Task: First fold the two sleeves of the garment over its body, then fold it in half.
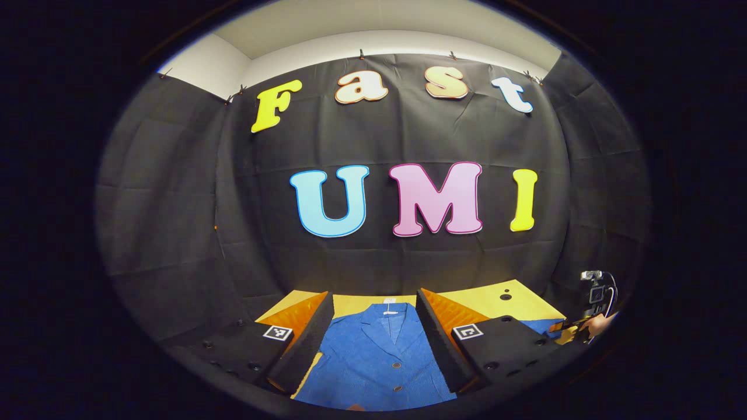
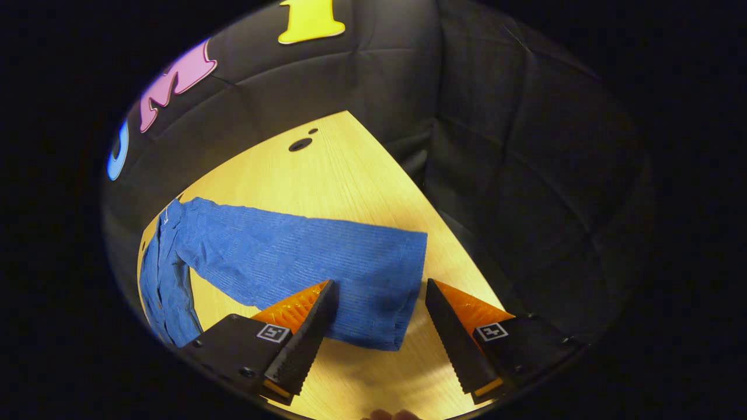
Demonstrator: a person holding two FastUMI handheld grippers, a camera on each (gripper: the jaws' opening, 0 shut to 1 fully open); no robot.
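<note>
The blue garment (image 1: 379, 356) lies flat on the wooden table (image 1: 513, 300), collar toward the wall, seen between the fingers of the left gripper (image 1: 373, 335), which is spread and holds nothing. The right gripper (image 2: 378, 326) is spread too, above the cuff of the outstretched sleeve (image 2: 327, 268); bare table lies beyond the cuff.

Beyond the fingers a black cloth wall (image 1: 408, 146) rises, creased and pinned along its top edge, with side panels folding in on both flanks. Above it shows a pale wall (image 1: 373, 44) and ceiling, lit bright. Under the fingers lies a yellow wooden table (image 2: 327, 175) with two dark round holes (image 2: 300, 144) near its far edge.
</note>
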